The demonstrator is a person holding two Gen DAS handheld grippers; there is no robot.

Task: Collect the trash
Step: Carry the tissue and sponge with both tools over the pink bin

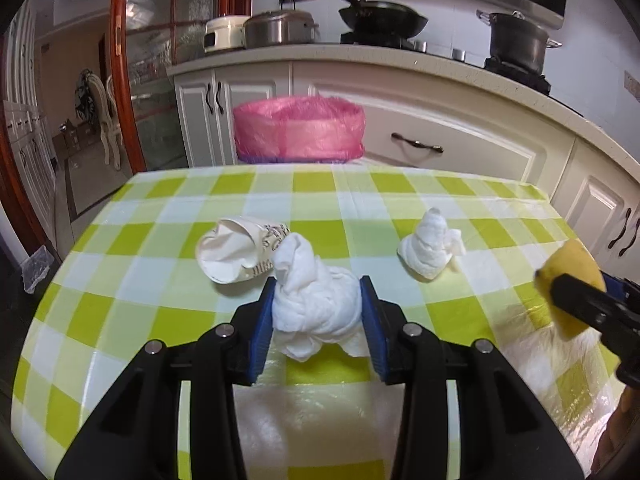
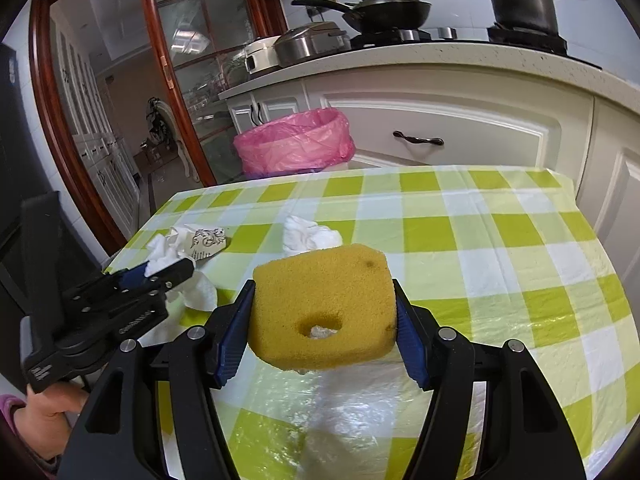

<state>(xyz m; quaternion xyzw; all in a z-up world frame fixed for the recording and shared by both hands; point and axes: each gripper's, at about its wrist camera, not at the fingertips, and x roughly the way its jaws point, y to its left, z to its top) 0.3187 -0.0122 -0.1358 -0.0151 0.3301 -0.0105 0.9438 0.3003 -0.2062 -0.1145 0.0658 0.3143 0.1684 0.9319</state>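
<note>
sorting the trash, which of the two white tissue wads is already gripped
The tissue wad beside the crushed paper cup, pinched in the left gripper. The other wad lies free on the tablecloth.

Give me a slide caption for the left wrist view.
Left gripper clamps a crumpled tissue above the checked table, pink-lined bin beyond.

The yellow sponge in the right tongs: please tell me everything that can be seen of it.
The yellow sponge is a thick block with rounded corners, made of porous foam. It has a round hole through its near face and a small dark stain near its top right corner. The right tongs are shut on it, one blue pad pressing on each side. It is held above the checked tablecloth, apparently without touching it.
</note>
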